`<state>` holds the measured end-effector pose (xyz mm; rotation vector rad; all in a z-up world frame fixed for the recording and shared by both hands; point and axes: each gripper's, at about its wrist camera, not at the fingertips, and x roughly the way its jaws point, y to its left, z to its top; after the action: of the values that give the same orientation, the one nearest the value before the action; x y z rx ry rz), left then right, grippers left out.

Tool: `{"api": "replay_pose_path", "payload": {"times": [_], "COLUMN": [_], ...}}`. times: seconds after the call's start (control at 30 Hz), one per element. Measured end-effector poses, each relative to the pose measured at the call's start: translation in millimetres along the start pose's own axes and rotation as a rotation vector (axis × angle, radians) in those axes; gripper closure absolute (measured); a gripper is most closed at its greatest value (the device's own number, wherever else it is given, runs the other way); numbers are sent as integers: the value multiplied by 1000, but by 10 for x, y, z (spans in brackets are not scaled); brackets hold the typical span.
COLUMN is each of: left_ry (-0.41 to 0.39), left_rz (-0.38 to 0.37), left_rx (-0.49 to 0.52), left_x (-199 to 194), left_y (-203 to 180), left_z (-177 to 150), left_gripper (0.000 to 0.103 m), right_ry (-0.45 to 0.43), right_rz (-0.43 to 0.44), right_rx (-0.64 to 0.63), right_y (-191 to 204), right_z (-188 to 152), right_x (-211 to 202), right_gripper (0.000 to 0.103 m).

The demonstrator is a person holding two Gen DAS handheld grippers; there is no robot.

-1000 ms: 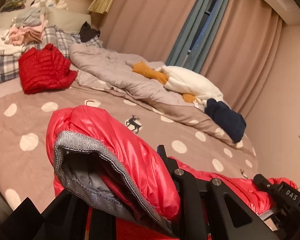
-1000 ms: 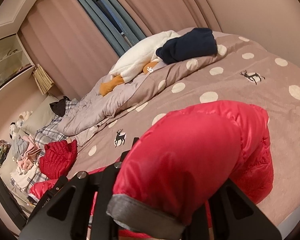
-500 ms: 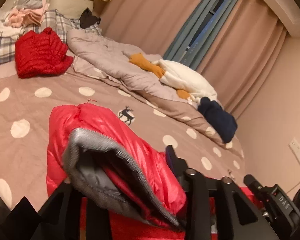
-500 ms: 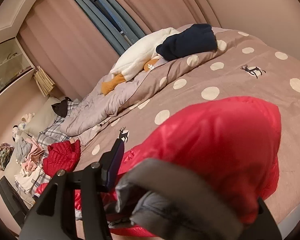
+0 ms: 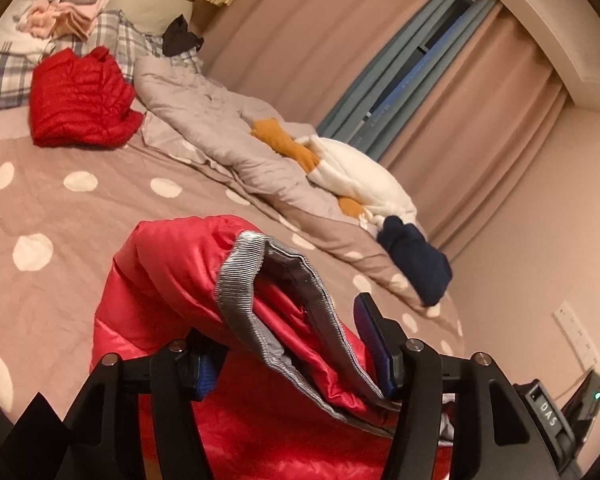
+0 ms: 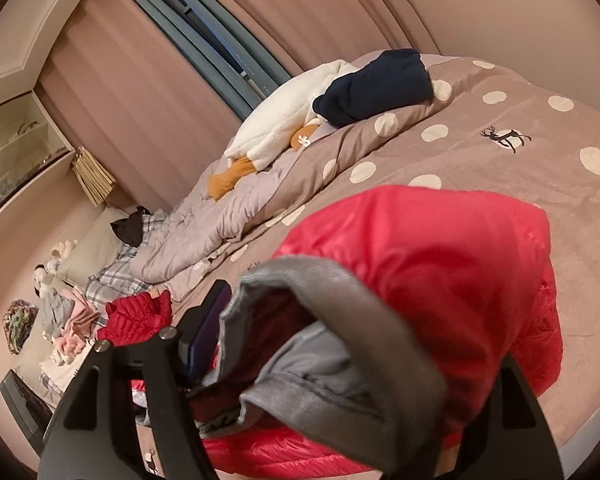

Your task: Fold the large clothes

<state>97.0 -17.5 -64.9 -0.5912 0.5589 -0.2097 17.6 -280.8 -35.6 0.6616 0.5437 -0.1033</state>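
A shiny red puffer jacket [image 5: 168,276] with a grey ribbed hem [image 5: 240,300] lies on the polka-dot bedspread [image 5: 60,216]. My left gripper [image 5: 296,364] has its jaws wide apart, and the grey hem drapes loosely between them. In the right wrist view the same jacket [image 6: 440,264] fills the foreground and its grey hem [image 6: 340,344] lies across my right gripper [image 6: 352,376], whose jaws are also wide apart; the right finger is mostly hidden by cloth.
A second red quilted jacket [image 5: 80,100] lies folded near the plaid pillows [image 5: 4,68]. A grey duvet [image 5: 220,128], a white and orange garment [image 5: 352,176] and a navy garment [image 5: 416,264] lie along the curtain side. A wall socket [image 5: 576,332] is at right.
Both grippers have opened and let go of the jacket hem. The hem has slackened and flopped over between the fingers. Both cameras have tilted and shifted slightly.
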Motion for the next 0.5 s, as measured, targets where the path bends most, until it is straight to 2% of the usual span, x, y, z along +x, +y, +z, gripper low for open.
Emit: {"api": "replay_pose_path", "payload": {"times": [0.07,0.2,0.37,0.5], "left_ry": [-2,-16,10,36], "left_rz": [-6,-18,-18,-64], "left_rx": [-9,-23,-15,13], "left_x": [-8,-36,-34,-67], "left_y": [17,44,25,-9], "left_z": [24,58,81,90], "left_gripper": [44,44,43,34], "right_ry": [-8,-42,-63,-58], "right_rz": [0,-21,-31,-57], "right_rx": [-10,-68,-89,-83], "right_y": [19,93,82,41], "right_z": [2,28,41,47], "right_x": [-19,-65,-69,-15], "right_gripper": [24,21,17,15]}}
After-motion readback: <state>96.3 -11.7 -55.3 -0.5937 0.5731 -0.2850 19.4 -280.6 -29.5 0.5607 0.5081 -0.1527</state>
